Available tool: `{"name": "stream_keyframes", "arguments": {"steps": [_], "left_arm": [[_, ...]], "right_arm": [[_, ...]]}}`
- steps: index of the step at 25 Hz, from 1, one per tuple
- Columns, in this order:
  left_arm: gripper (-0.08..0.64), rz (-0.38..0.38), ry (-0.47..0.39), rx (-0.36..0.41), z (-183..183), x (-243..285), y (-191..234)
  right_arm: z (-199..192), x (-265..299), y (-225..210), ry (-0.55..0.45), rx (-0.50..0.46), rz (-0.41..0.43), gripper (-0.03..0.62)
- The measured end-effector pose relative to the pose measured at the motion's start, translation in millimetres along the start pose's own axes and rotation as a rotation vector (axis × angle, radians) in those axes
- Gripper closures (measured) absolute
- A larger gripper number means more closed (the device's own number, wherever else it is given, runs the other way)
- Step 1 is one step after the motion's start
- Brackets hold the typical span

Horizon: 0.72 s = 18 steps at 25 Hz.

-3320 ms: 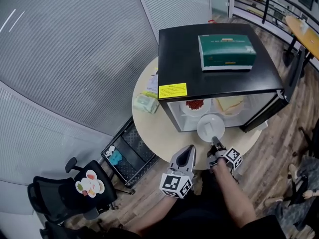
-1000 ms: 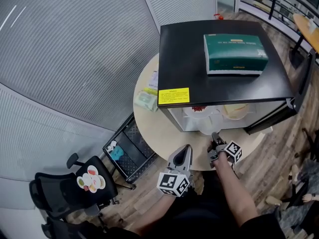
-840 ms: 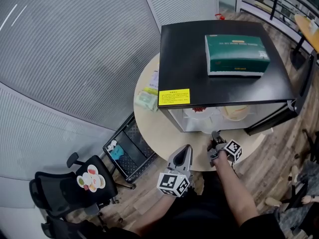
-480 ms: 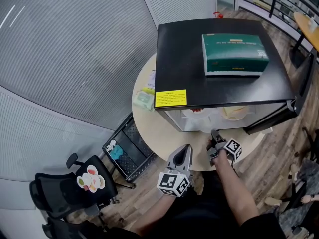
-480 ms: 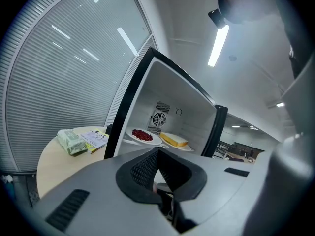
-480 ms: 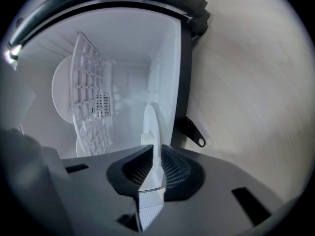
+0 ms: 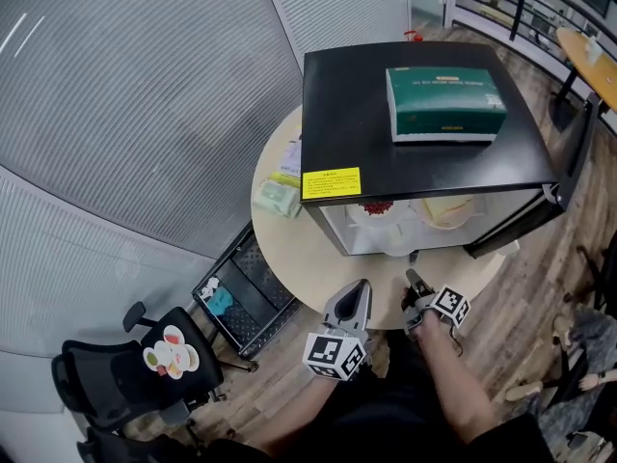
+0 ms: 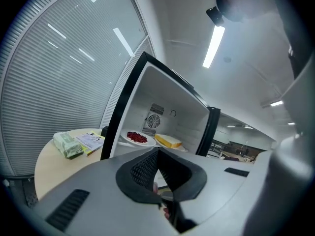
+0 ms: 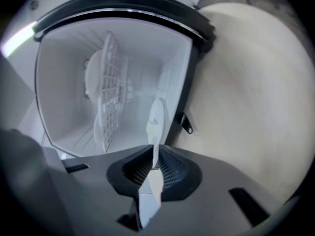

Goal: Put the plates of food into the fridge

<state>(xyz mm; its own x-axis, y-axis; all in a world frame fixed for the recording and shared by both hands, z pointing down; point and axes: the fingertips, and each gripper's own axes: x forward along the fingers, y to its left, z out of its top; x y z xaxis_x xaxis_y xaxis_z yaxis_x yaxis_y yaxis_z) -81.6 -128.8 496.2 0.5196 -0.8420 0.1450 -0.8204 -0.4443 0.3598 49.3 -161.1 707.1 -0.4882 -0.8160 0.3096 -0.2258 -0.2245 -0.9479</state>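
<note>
My left gripper [image 7: 361,289] is hanging closed and empty just off the near edge of the round table [image 7: 299,249], so it is giving no backup.

My right gripper [image 7: 414,278] is reaching toward the open fridge [image 7: 347,104] with the rim of the white plate [image 9: 156,114] between its jaws. Those jaws have just been easing apart, and the pads are looking as if they are only lightly touching the rim. The plate is sitting at the mouth of the lower compartment, under the wire shelf [image 9: 110,82] that is carrying the plate of red food [image 7: 376,206] and the yellow slab [image 8: 168,141].

I am not able to tell whether the white plate is resting on the fridge floor. If it is not, I am risking a drop or a tilt as the grip is loosening. If I am drawing back while a pad is dragging, I am risking pulling it out over the lip. Further right, the fridge door [image 7: 516,222] is standing open beside my arm, and a careless elbow could be nudging it.

Round the scene, a black office chair [image 7: 125,374] and a wire cart [image 7: 236,297] are standing on the wooden floor [image 7: 521,307] at the left, below a grey ribbed wall [image 7: 145,95]. A wrapped packet [image 7: 276,199] is lying on the pale tabletop beside the fridge, a green box [image 7: 443,102] is resting on the fridge top, and another table [image 7: 588,56] is showing at the far right.
</note>
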Motion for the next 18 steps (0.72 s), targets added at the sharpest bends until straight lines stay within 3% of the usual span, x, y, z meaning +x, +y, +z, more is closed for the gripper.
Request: {"name": "stream_keyframes", "arguments": {"steps": [7,15,18], "left_arm": [[0.555,-0.021,-0.044,0.11,21.2,-43.6,-19.5],[0.554,-0.063,-0.081,0.103,52.5,-74.5,-32.5],[0.554,-0.052,-0.092,0.122,57.9,-83.9,-38.5]], "right_arm": [[13.0,-86.2,85.4,-0.19,-0.454,0.043,0.581],[-23.8,-146.0,216.6,-0.296,-1.161,0.043,0.583],[-35.7,-164.4,243.1,-0.34,-1.278,0.056,0.583]]}}
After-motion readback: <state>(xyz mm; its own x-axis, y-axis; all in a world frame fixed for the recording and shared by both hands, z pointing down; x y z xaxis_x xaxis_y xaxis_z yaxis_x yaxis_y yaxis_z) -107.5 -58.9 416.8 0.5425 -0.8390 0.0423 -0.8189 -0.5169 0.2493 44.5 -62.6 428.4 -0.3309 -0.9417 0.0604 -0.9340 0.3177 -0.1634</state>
